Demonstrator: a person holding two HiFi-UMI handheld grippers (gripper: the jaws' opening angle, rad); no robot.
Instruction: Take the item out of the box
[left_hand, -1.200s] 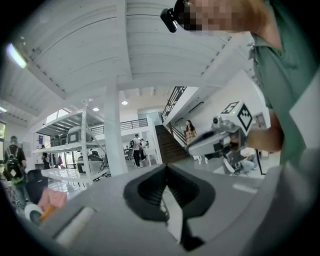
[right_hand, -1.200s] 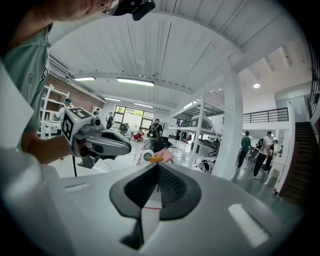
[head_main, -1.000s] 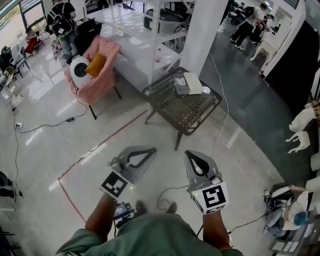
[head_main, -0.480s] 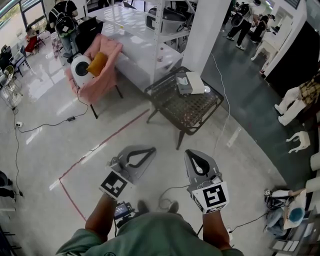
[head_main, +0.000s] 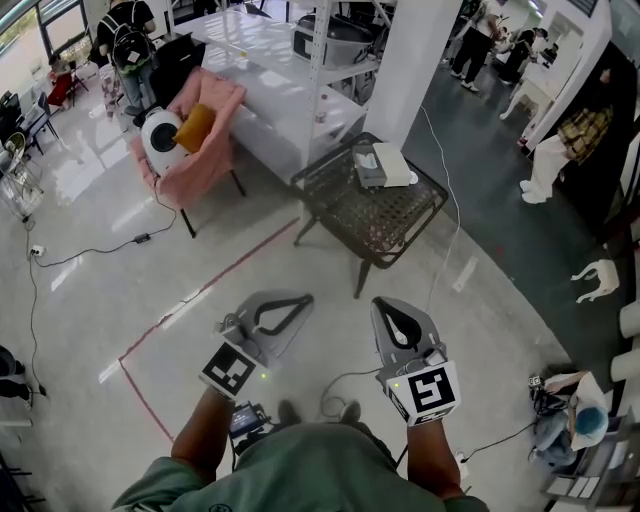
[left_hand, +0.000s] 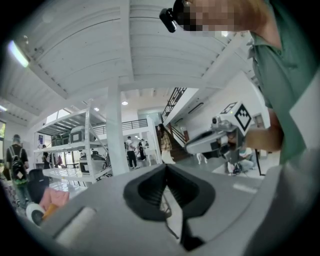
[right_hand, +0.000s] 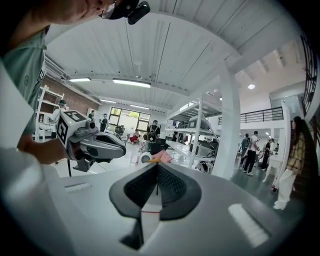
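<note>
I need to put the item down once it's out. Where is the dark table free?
The table is bare over its near half, from the front edge up to the boxes. The far corner is crowded: a grey box and a white box lie side by side. The floor before the table is open too.

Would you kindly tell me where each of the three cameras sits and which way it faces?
Head view: on the person's head, facing steeply down at floor and mesh table; forearms, left gripper, right gripper show.
Left gripper view: on that gripper, level along its shut jaws toward the shelves; right gripper shows.
Right gripper view: likewise, along shut jaws; left gripper shows.
All share the pink chair.
</note>
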